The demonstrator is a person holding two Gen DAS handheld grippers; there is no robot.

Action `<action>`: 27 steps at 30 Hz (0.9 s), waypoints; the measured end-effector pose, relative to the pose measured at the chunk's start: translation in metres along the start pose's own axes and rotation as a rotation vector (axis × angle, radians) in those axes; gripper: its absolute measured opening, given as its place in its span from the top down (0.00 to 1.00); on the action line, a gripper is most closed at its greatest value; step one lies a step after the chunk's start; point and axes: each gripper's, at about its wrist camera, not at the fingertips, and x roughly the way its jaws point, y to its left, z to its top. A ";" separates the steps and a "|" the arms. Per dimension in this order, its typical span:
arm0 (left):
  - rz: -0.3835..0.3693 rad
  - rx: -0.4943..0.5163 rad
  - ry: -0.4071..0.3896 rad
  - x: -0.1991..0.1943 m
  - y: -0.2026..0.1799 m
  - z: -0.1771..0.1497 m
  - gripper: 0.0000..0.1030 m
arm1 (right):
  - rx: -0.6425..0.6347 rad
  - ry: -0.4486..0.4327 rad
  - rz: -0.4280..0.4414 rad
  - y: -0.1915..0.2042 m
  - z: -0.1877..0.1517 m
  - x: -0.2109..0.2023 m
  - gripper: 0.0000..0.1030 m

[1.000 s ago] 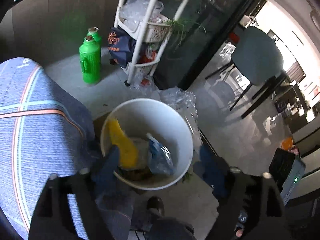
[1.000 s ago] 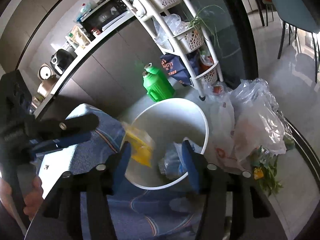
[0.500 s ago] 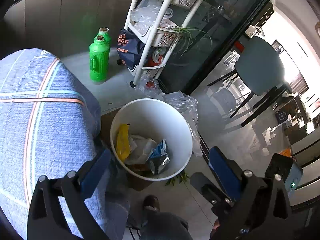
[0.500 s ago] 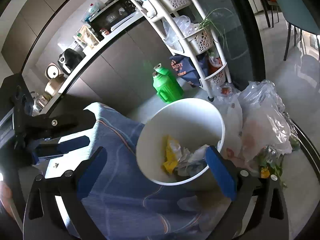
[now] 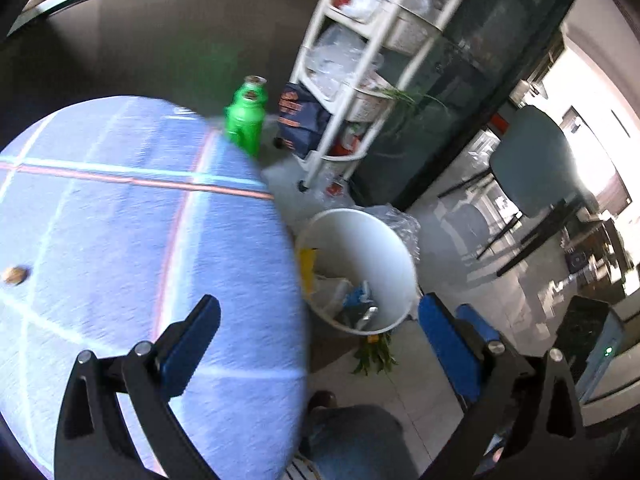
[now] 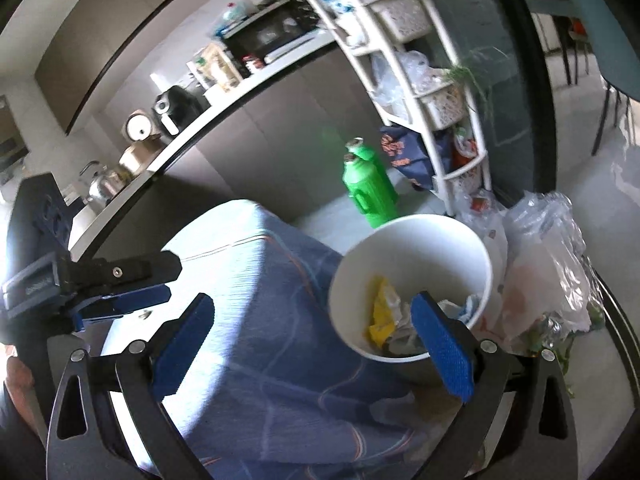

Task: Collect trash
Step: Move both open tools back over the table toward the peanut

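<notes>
Both jaws spread wide, nothing between them! The left hand-held gripper hangs over the edge of the blue-clothed surface, the right hand-held gripper just beside it. Down on the floor, the white bin holds the trash: a yellow wrapper among crumpled packets.

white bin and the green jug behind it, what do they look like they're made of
White bin: probably plastic, with a smooth, matte, seamless wall and a thin even rim. Green jug: likely moulded plastic, in uniform bright colour with a slight sheen, and a handle formed in one piece with the body. Neither can be confirmed by look alone.
</notes>
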 end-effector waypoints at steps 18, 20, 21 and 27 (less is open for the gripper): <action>0.171 -0.362 -0.159 -0.133 0.195 -0.070 0.04 | -0.289 0.169 0.180 0.157 -0.026 0.046 0.13; 0.174 -0.398 -0.168 -0.139 0.213 -0.076 0.04 | -0.322 0.219 0.219 0.181 -0.029 0.063 0.16; 0.179 -0.407 -0.170 -0.141 0.219 -0.078 0.04 | -0.341 0.245 0.236 0.193 -0.031 0.072 0.19; 0.138 -0.388 -0.223 -0.154 0.251 -0.080 0.04 | -0.478 0.380 0.270 0.259 -0.037 0.129 0.37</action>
